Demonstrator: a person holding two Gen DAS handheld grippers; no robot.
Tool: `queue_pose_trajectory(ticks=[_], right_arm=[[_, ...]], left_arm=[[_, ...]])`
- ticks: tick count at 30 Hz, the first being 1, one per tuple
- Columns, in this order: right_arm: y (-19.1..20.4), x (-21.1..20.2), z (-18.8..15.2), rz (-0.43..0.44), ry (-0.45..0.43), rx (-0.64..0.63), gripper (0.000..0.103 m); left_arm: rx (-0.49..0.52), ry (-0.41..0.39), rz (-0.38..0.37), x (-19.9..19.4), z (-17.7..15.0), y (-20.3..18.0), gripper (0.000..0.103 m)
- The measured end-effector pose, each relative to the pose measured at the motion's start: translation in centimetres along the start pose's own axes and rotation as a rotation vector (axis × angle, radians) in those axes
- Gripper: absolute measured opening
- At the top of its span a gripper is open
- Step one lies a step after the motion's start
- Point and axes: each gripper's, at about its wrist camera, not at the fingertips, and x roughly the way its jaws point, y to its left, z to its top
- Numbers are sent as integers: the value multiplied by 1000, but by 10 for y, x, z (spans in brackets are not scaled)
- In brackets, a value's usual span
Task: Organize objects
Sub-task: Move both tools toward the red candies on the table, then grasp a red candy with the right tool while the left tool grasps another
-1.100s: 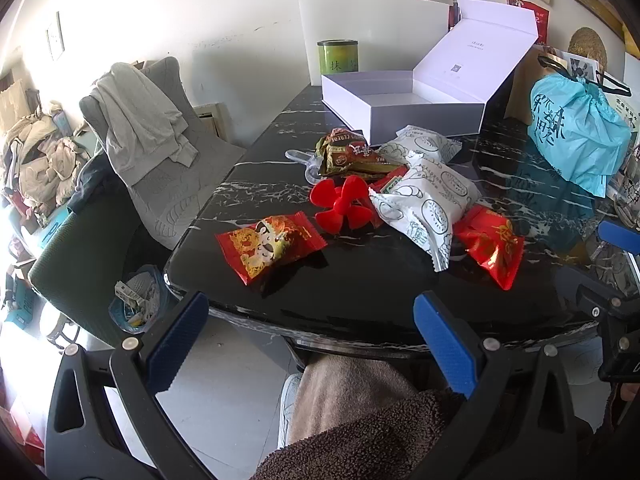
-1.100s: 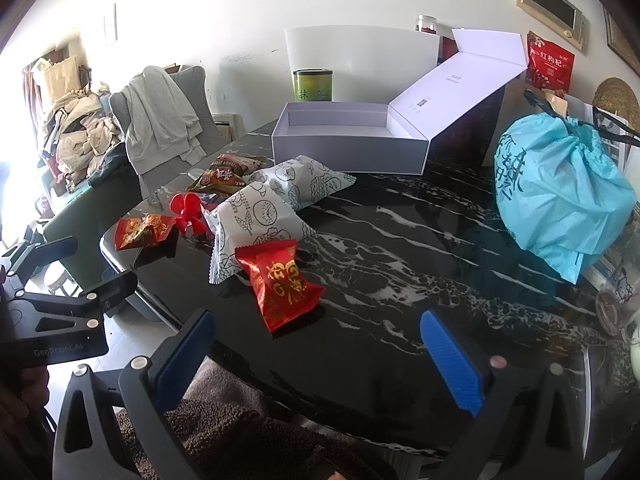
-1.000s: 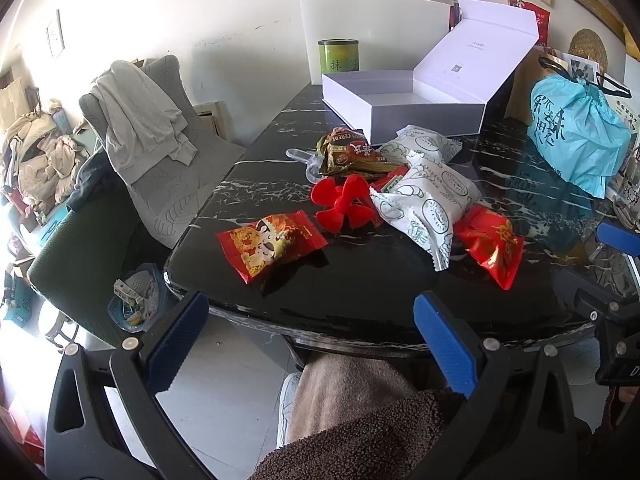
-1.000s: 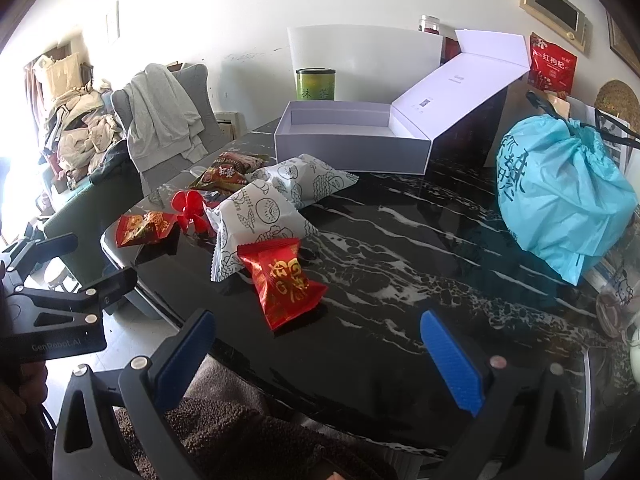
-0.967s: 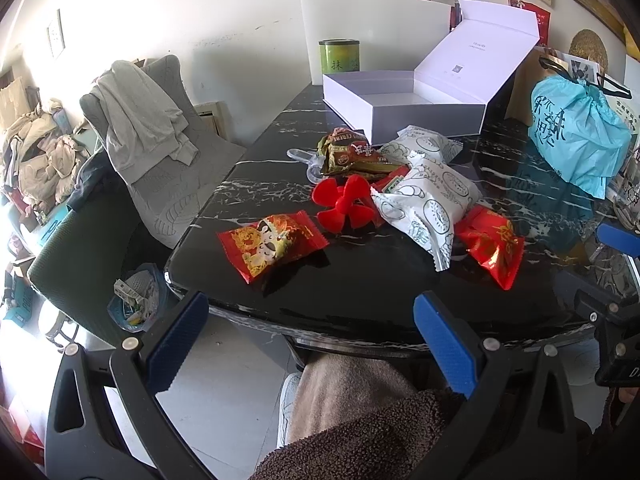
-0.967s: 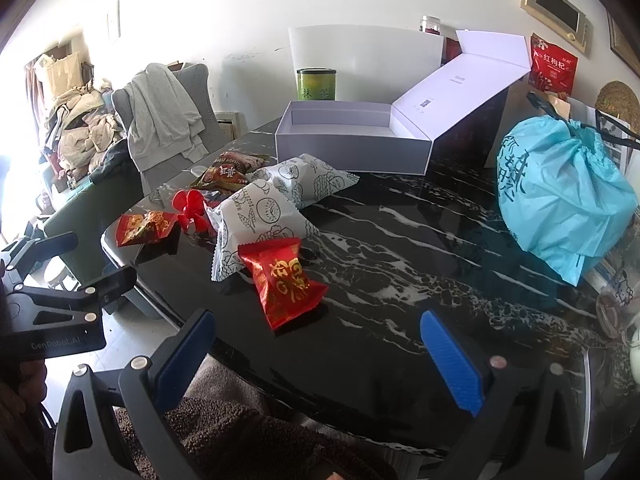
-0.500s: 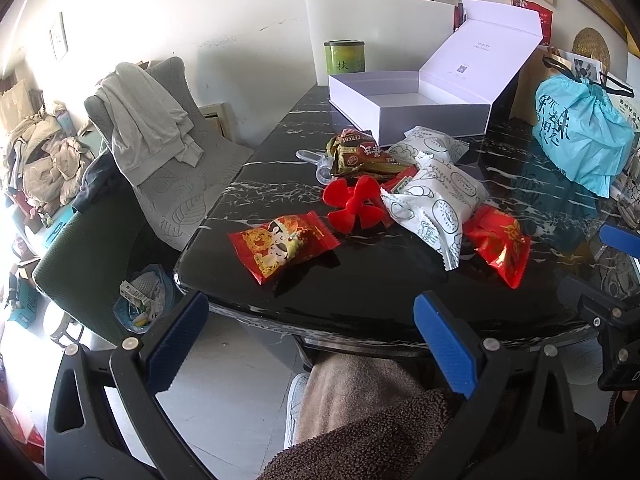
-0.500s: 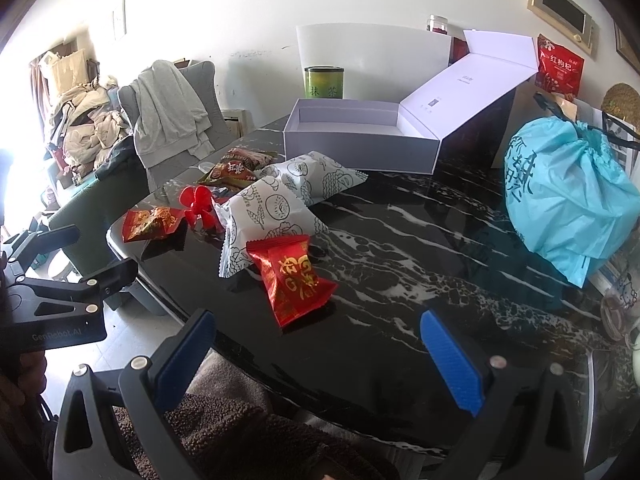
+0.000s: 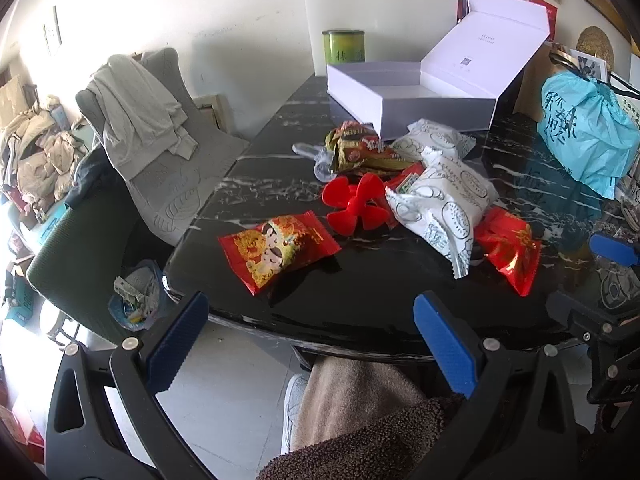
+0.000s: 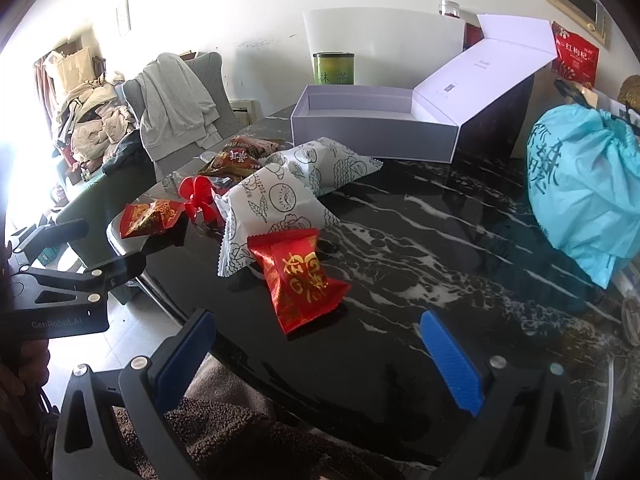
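Observation:
On the black marble table lie several snack packets: a red cartoon packet nearest the left edge, a red plastic flower-shaped piece, two white patterned bags, a red-and-gold packet and a green-brown packet. Behind them stands an open white box with its lid raised. My left gripper hangs open short of the table's near edge, empty. My right gripper is open too, just before the red-and-gold packet.
A turquoise plastic bag sits at the table's right. A green tin stands behind the box. A grey chair draped with clothing and a dark green chair stand left of the table. A person's legs in brown fleece are below.
Both grippers have moved forward and a little closer to the table; the packets look larger in both views. Nothing on the table has moved.

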Motion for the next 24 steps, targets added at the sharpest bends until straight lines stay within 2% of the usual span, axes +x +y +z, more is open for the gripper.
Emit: queue_pose_trajectory(ticks=[10,24], right_arm=[[-2,9,8,47,2,-3,103],[-9,49,26,63,62,-2,103]], left_arm=[[6,28,-21,8,7,0,103],[29,101,-11,41,31,10,103]])
